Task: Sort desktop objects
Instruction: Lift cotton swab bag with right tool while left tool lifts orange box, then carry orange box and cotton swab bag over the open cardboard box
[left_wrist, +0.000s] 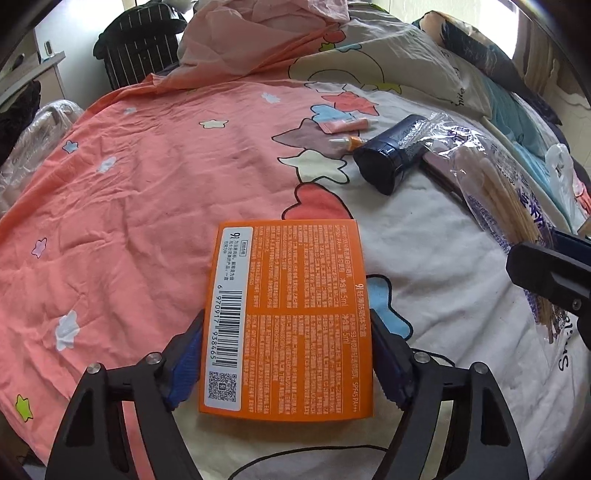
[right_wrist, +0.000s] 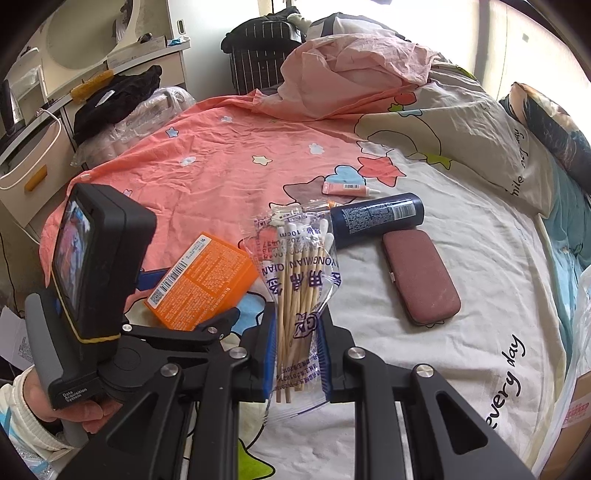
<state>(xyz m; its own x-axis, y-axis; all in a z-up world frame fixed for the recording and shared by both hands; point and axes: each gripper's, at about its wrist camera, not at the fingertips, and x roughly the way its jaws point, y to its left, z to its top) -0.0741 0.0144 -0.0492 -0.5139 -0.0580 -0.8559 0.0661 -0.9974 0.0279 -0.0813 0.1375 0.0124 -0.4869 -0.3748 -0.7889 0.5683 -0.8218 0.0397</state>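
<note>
While the orange box (left_wrist: 286, 317) sits between the left claw's (left_wrist: 288, 354) blue pads (left_wrist: 186, 363), whether they press its sides I cannot tell. The right claw (right_wrist: 297, 354) is clamped narrow on a bag of cotton swabs (right_wrist: 299, 280). Beyond on the bed (left_wrist: 147, 184) lie a dark blue bottle (right_wrist: 376, 218), a maroon case (right_wrist: 421, 275) and a pink tube (right_wrist: 345, 188).

bed (right_wrist: 229, 177) with coral and white star-print cotton sheet | on it: small pink tube (right_wrist: 347, 189), dark navy cylindrical bottle (right_wrist: 376, 218), oblong maroon case (right_wrist: 421, 277), tiny orange-capped dropper vial (left_wrist: 345, 141), crumpled pink cloth (right_wrist: 354, 70)
</note>
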